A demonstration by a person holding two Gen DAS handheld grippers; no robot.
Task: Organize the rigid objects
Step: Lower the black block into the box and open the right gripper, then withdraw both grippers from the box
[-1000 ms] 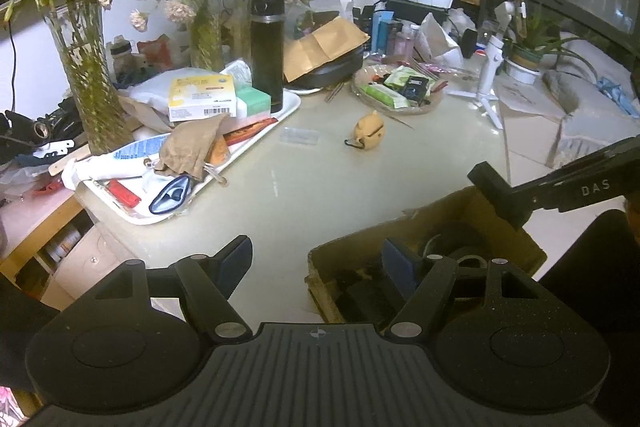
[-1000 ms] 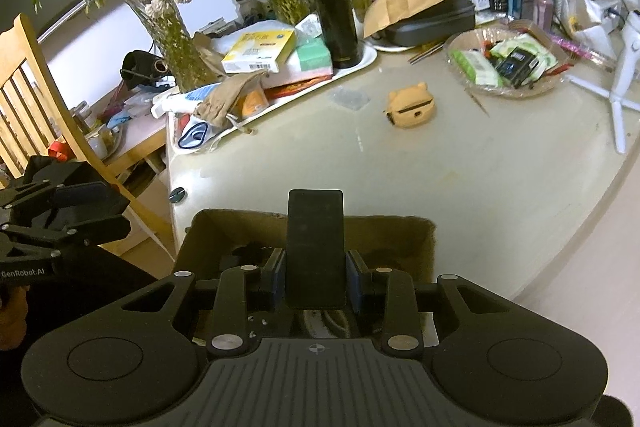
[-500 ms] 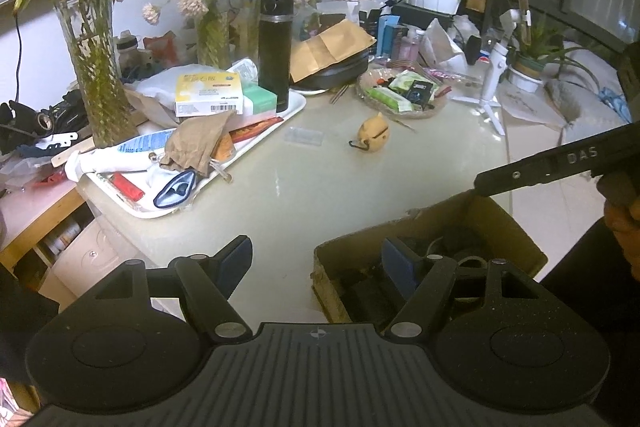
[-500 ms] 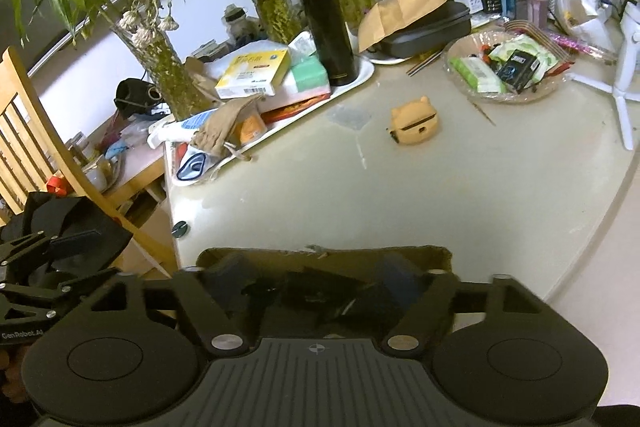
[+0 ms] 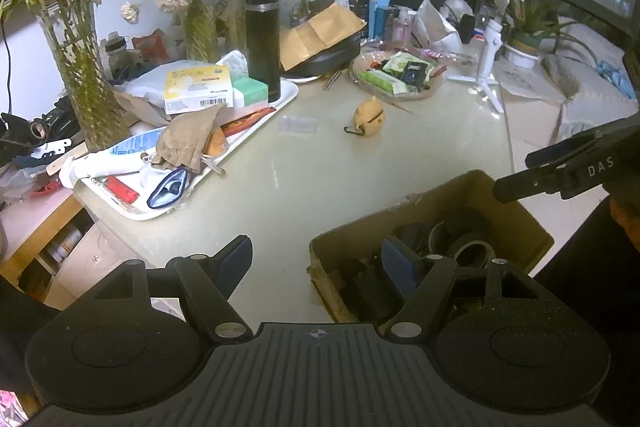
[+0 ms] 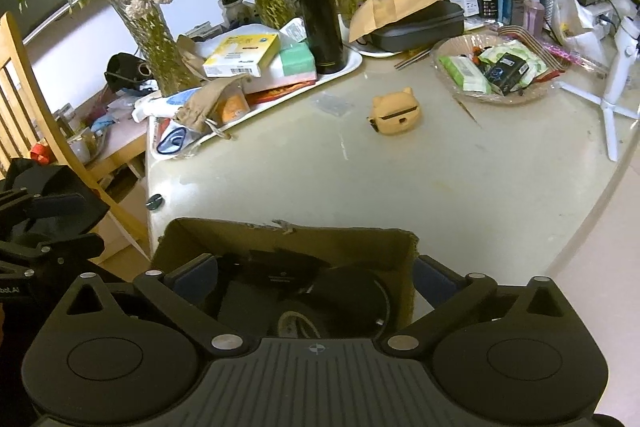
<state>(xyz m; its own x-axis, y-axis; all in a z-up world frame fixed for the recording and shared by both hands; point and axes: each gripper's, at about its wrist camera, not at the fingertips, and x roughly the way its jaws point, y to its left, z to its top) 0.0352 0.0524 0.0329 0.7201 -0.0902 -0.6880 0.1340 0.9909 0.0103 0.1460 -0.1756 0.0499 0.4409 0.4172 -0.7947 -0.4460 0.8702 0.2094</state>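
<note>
Two tools hung over the near edge of the desk point(image 6: 460, 187), where a cardboard box point(image 6: 320, 239) sat holding dark items. The right tool point(image 6: 316, 279) had just been opening: its jaws stood spread wide, straddling the box's right wall, and pinched nothing. The left tool point(image 5: 316, 259) was also spread and empty, one finger point(image 5: 396, 267) over the box, the other over bare desk. Farther off lay a yellow cat-shaped case point(image 6: 394, 113), apart from a cluttered white tray point(image 6: 340, 71).
</note>
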